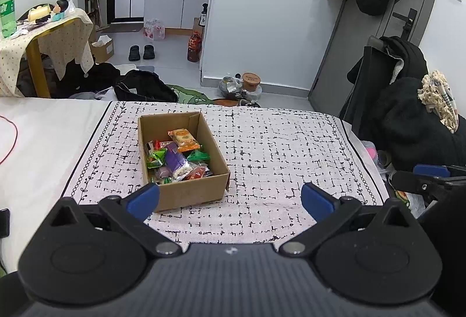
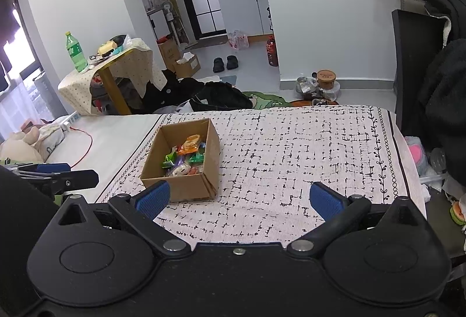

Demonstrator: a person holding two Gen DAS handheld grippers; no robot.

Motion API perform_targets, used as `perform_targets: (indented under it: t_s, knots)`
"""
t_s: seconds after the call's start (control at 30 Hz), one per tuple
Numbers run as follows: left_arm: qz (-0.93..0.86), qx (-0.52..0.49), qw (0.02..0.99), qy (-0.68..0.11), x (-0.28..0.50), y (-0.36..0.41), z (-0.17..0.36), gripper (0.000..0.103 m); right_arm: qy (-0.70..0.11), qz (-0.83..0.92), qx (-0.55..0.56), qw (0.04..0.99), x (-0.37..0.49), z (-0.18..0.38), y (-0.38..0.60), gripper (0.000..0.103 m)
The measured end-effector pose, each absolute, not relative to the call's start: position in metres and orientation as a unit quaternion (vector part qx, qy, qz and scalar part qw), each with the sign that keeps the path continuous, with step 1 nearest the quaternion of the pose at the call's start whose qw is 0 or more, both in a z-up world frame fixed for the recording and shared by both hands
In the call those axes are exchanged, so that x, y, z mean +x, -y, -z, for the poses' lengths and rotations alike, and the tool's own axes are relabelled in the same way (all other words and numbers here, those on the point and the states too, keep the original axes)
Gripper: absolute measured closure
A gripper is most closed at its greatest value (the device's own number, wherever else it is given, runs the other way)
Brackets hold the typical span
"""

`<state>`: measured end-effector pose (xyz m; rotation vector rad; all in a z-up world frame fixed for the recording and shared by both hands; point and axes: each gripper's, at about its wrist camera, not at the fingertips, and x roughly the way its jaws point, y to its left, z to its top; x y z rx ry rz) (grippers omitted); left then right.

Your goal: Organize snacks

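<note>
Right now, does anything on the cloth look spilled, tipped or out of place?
Nothing stands out. The cardboard box sits upright on the patterned cloth, snacks piled loosely inside, none spilled onto the cloth. Left gripper and right gripper are both open and empty.

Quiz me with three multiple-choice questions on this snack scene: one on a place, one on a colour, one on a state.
1. Where are the snacks?
A. inside the cardboard box
B. scattered on the patterned cloth
C. on the floor

2. What colour are the pads of each hand-held gripper?
A. red
B. blue
C. yellow

3. How do the left hand-held gripper and right hand-held gripper stand?
A. both shut
B. one holds a snack
C. both open, empty

Answers: 1 A, the packets all lie within the box walls. 2 B, the pads show blue. 3 C, fingers spread wide with nothing between.
</note>
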<state>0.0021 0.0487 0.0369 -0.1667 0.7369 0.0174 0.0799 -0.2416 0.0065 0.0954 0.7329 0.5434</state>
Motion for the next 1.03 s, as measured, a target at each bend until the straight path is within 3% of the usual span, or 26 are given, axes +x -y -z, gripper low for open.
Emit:
perform_targets:
  t_s: [1.03]
  knots:
    - [-0.011,-0.065,0.931,-0.358,-0.0002,-0.0499,-0.0436,0.0,-0.36,-0.268,0.057,0.892,0.0832,-0.0062,0.2407,0.0]
